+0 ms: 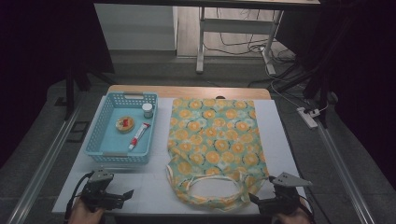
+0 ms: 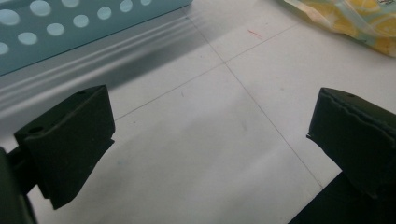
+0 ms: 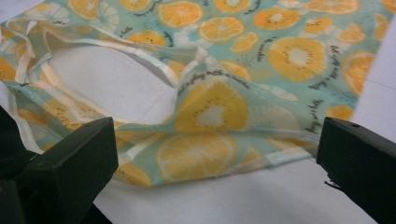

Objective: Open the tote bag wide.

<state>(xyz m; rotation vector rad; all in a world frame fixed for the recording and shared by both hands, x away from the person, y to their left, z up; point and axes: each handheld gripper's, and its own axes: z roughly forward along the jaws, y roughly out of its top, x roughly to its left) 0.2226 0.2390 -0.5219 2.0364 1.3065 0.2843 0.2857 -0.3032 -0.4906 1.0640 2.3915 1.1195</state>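
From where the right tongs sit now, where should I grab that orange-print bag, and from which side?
Take the orange-print bag by the handle loop at its near edge, coming in low from the near right with the right tongs. The strap is narrow and lies slightly raised off the white table, so open jaws can probably straddle it; the body lies flat.

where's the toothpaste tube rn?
High view: the tube lies in the blue basket at table left, beside the round tin and below the small jar.

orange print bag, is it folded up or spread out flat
Spread out: the orange print bag lies flat on the table, handles toward the person, slightly rumpled.
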